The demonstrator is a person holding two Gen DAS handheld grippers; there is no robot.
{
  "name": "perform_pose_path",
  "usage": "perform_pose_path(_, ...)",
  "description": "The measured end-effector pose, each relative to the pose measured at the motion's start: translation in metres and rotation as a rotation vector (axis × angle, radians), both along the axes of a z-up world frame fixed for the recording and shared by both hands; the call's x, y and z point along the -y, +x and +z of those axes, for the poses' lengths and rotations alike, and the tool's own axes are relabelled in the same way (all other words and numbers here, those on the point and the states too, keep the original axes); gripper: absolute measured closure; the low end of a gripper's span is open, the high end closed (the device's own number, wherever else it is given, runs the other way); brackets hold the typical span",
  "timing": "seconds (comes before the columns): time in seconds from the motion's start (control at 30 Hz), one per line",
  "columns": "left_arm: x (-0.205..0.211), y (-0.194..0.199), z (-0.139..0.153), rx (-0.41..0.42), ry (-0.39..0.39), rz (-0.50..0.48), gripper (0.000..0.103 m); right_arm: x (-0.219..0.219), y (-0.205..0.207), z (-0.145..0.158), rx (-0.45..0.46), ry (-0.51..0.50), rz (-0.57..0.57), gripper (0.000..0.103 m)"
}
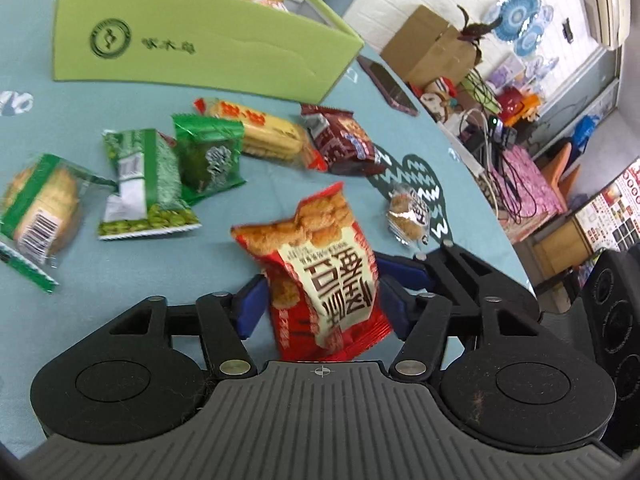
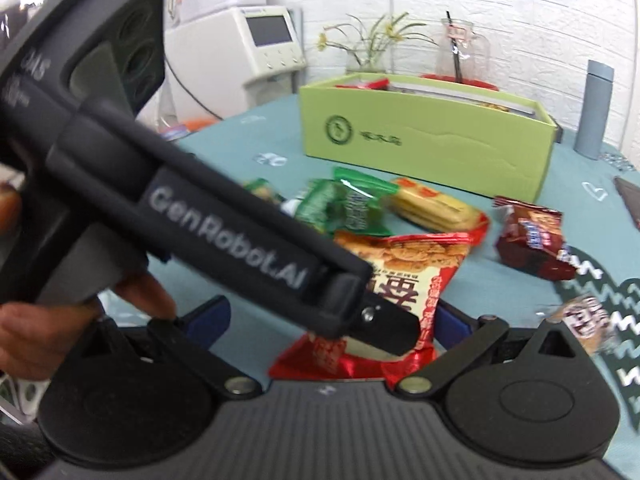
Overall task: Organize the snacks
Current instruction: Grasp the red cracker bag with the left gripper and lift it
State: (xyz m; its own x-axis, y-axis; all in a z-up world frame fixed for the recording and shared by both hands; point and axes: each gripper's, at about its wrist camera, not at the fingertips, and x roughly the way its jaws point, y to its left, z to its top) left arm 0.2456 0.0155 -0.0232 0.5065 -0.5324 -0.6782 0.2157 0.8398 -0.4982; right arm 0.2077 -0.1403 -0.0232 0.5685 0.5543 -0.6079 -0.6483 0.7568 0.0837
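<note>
A red rice-cracker bag [image 1: 320, 276] stands upright between the blue pads of my left gripper [image 1: 324, 308], which press on both its sides. In the right wrist view the same bag [image 2: 404, 268] sits between the widely spread fingers of my right gripper [image 2: 330, 316], which is open and apart from it. The left gripper's black housing [image 2: 224, 232] crosses that view in a person's hand [image 2: 24, 336]. Behind the bag, one right-gripper finger [image 1: 412, 270] shows. A light green box [image 1: 200, 56] holding snacks stands at the back.
Loose on the teal tablecloth [image 1: 100, 280] lie green packs [image 1: 144, 184], a yellow biscuit pack [image 1: 264, 132], a dark red pack [image 1: 344, 140] and a small wrapped cake [image 1: 408, 212]. A phone [image 1: 388, 80] lies near the table's right edge. A grey bottle [image 2: 596, 108] stands beside the box.
</note>
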Motion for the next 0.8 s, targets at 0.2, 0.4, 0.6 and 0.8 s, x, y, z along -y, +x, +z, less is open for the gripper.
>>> perform_pose_path(0.2, -0.012, 0.0, -0.002, 0.002, -0.003, 0.057, 0.04, 0.004, -0.003, -0.006, -0.011, -0.004, -0.095, 0.001)
perform_pose_path(0.4, 0.003, 0.0, -0.008, 0.015, 0.009, 0.027, 0.08, 0.003, -0.008, -0.006, 0.008, -0.022, -0.093, 0.031)
perform_pose_path(0.6, -0.003, 0.016, 0.021, 0.058, -0.036, 0.03, 0.086, 0.015, -0.002, 0.013, 0.053, 0.024, -0.091, 0.037)
perform_pose_path(0.8, 0.006, 0.077, 0.072, 0.172, 0.017, 0.033, 0.084, 0.011, 0.043, 0.044, 0.182, 0.005, -0.098, 0.036)
